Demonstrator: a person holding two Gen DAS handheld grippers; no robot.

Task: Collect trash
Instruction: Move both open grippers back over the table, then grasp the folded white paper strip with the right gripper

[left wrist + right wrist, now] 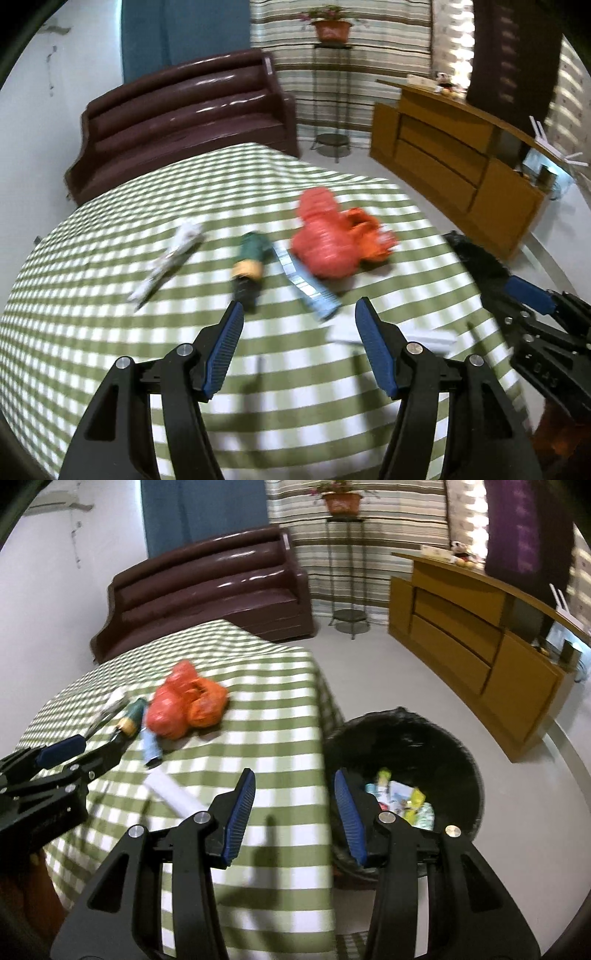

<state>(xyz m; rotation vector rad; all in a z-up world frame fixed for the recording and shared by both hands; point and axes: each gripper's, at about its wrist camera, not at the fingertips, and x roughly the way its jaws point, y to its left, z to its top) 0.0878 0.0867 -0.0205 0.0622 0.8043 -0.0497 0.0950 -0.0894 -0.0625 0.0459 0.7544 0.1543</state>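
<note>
Over checked table [92, 280], left gripper [299, 314] spread, empty; wrappers [168, 258], tube [306, 284], red bag [325, 240] ahead. Right view: right gripper [295, 779] spread, empty above bin [454, 746]. Between picks; next, grab nearest white paper [173, 794].

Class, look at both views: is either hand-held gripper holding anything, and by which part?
Nothing is held. The left hand-held gripper and right hand-held gripper are both open and empty.

No legible text anywhere. Embossed characters on the black plastic gripper body [546, 373] at the left wrist view's right edge are too blurred to read. Wrappers inside the black round bin [458, 746] show print, unreadable.
</note>
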